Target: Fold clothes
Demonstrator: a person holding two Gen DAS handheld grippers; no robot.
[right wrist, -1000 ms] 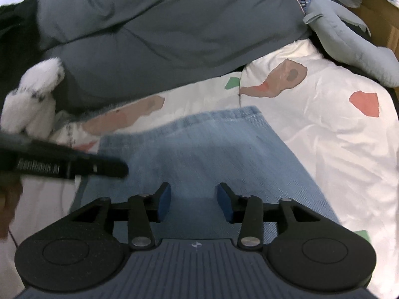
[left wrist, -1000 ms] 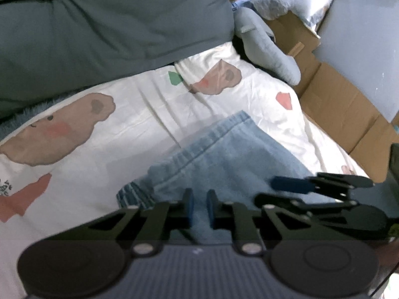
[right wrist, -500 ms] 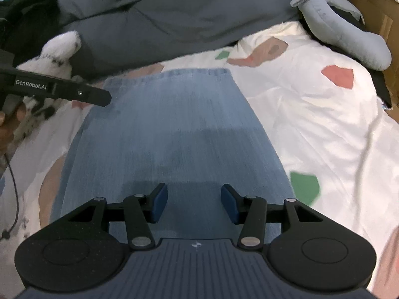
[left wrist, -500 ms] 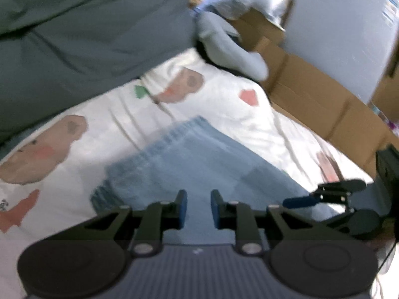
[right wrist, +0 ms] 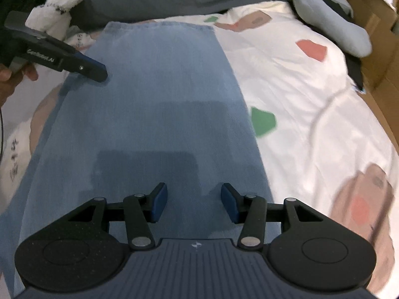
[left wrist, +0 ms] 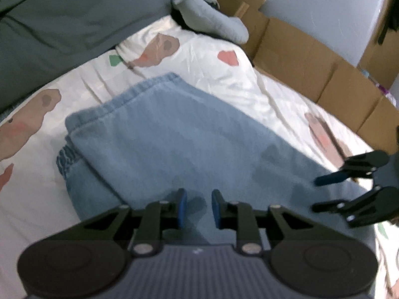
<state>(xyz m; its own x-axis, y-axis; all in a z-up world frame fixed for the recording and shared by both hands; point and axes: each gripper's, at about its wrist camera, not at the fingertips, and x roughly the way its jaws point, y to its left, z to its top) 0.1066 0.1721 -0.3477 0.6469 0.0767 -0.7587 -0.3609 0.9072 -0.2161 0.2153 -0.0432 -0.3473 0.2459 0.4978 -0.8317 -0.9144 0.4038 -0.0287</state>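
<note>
Left gripper [left wrist: 196, 208]: fingers slightly apart, empty
Right gripper [right wrist: 192, 203]: fingers wide apart
Jeans [right wrist: 154, 114]: folded on bed
Writing: blurred

Under my claws is a bed with a white sheet [right wrist: 294, 79] printed in pink, green and brown patches. Folded blue jeans [right wrist: 159, 114] lie flat on it. A grey blanket [left wrist: 74, 17] and what looks like a grey-blue plush toy [right wrist: 329, 27] rest at the far end.
</note>
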